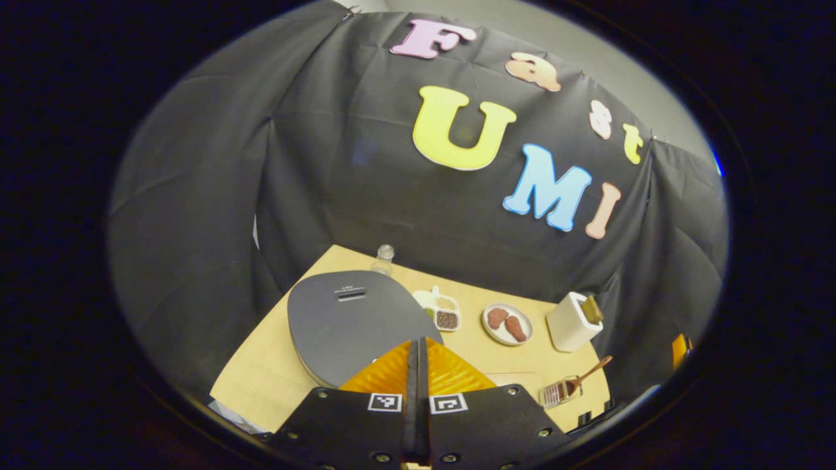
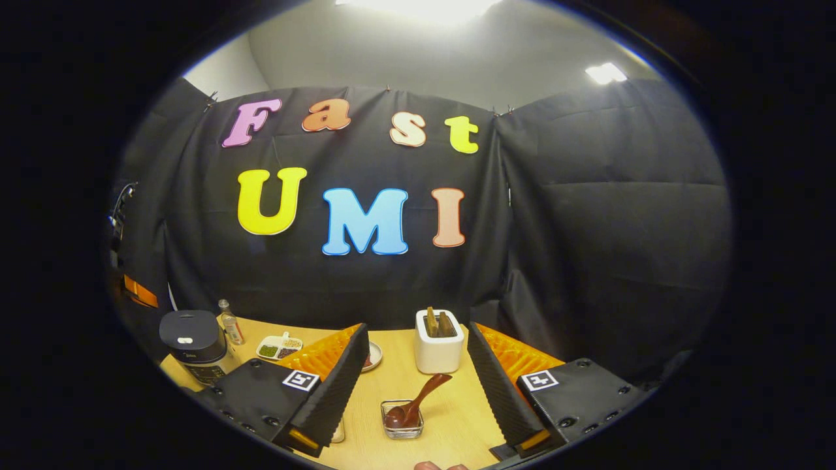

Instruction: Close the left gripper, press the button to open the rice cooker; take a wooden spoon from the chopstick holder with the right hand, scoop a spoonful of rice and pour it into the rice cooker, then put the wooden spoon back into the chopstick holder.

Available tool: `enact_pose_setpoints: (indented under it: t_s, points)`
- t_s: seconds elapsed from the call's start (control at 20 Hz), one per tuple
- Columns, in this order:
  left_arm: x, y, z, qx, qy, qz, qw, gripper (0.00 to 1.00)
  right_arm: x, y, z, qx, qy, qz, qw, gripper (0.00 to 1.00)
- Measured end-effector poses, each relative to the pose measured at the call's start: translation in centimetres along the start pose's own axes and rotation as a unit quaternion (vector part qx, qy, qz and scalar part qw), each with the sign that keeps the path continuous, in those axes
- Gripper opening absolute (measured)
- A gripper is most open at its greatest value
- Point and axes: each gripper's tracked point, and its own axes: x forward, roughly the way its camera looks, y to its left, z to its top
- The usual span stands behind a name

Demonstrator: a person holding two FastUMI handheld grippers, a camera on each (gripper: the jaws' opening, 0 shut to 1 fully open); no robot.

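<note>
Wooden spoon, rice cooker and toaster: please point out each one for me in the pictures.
wooden spoon (image 2: 421, 397): right gripper view, on its handle, above the small dish.
rice cooker (image 1: 346, 320): left gripper view, on its closed lid.
toaster (image 2: 439, 351): right gripper view, on its white front wall.

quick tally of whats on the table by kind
rice cooker: 1
bottle: 1
divided dish of grains: 1
plate of food: 1
toaster: 1
wooden spoon: 1
small glass holder: 1
total: 7
</note>
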Motion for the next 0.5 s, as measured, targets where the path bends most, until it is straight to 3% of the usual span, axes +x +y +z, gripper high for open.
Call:
enact_pose_setpoints:
  t_s: [0.3,0.5]
  points:
    - [5.1,1.1,-2.6,-0.029,0.067,0.004,0.997,0.01,1.5,1.2,-0.8,-0.008,0.005,0.042,0.999,0.96]
    - [7.3,1.2,-4.3,-0.023,0.093,0.009,0.995,0.01,2.3,1.0,-0.9,-0.002,0.008,0.054,0.999,0.94]
